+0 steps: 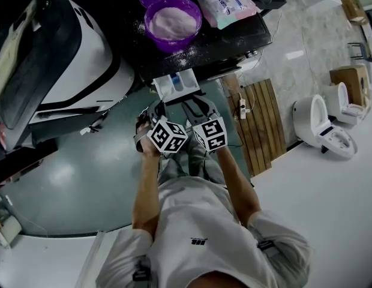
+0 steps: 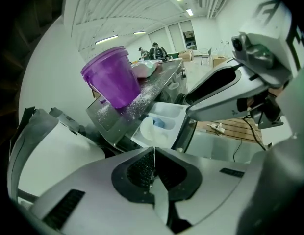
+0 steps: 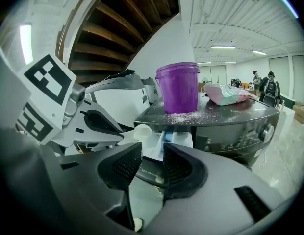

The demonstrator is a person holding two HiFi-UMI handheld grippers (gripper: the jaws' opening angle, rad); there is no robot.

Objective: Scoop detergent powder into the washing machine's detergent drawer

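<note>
Wears a white short-sleeved T-shirt with a small dark logo on the chest. Dark straps with buckles at both shoulders, possibly a harness. Grey trousers below. Shelled in smooth pale grey plastic, both the left gripper and the right gripper, with dark slotted vents and black, finely ribbed pads. Topped each by a white cube printed with bold black square markers.
</note>
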